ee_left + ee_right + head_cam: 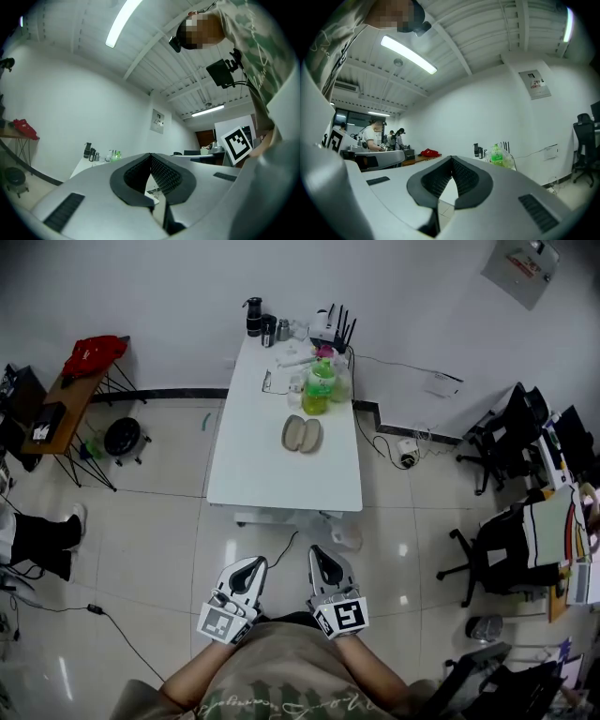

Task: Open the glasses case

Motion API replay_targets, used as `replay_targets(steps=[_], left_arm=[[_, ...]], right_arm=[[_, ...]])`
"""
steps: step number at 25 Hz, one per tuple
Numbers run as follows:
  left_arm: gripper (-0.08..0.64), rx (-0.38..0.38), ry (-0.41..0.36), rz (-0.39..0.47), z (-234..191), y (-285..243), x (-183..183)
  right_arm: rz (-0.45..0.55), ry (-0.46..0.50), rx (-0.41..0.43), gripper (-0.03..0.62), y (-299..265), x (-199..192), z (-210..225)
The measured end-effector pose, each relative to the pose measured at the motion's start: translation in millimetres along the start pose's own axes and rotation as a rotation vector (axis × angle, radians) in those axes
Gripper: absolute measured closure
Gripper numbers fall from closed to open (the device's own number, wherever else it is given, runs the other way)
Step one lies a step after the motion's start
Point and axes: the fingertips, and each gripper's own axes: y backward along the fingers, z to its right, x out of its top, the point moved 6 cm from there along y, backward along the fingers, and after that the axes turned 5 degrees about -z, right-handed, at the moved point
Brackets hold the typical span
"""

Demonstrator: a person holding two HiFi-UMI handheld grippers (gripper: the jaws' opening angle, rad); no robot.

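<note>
A beige glasses case (302, 434) lies open in two halves on the white table (253, 465), near its middle. Both grippers are held close to my body, well short of the table's near edge. My left gripper (249, 568) is shut with nothing between its pads, and in the left gripper view its jaws (151, 157) meet at the tip. My right gripper (322, 562) is shut and empty too, its jaws (451, 159) closed in the right gripper view. Both point roughly level toward the far wall.
At the table's far end stand a green bottle (319, 388), dark flasks (255, 317), a router (330, 329) and small items. A side table with a red cloth (94, 354) is at left, office chairs (511, 442) at right. A cable (112, 620) runs across the tiled floor.
</note>
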Motion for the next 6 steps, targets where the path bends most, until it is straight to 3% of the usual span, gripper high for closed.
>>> replay_targets(steps=[6], left_arm=[[0.554, -0.036, 0.008, 0.052, -16, 25, 1]], right_arm=[[0.001, 0.03, -0.026, 0.581, -11, 1, -15]])
